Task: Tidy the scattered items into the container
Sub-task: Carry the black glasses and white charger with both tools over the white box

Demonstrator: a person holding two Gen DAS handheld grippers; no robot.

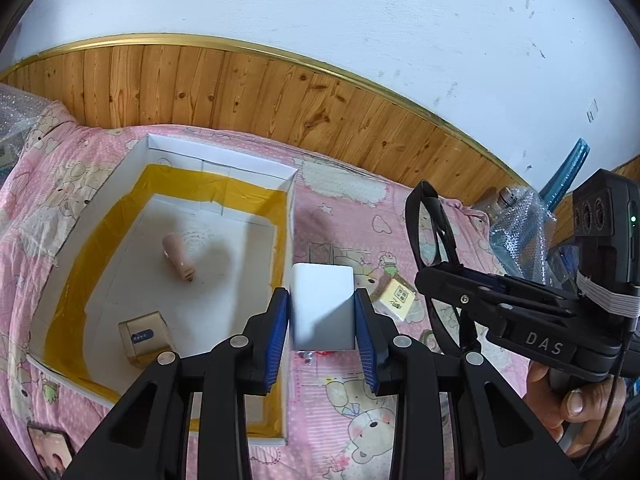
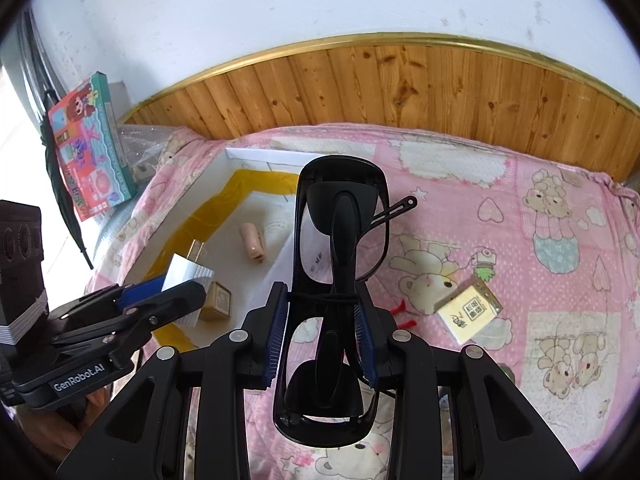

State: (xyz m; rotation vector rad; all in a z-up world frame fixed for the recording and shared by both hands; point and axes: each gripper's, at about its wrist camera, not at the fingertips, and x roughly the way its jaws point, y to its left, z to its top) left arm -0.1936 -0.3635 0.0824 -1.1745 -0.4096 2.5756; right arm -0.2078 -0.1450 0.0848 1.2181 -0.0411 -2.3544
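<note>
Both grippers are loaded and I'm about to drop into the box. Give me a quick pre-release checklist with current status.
1. Left gripper has a firm hold on the white charger: ok, clamped between both blue pads.
2. Right gripper holds the black glasses: ok, folded frame pinched between the pads.
3. Charger is over the box: cannot tell; the left view shows it near the box's right wall, the right view over the interior.
4. Glasses are over the box: cannot tell; their far end overlaps the right wall.
5. Landing space free: ok, only the pink item and small carton lie inside.
6. Items left outside: not ok, the yellow packet is on the blanket.
</note>
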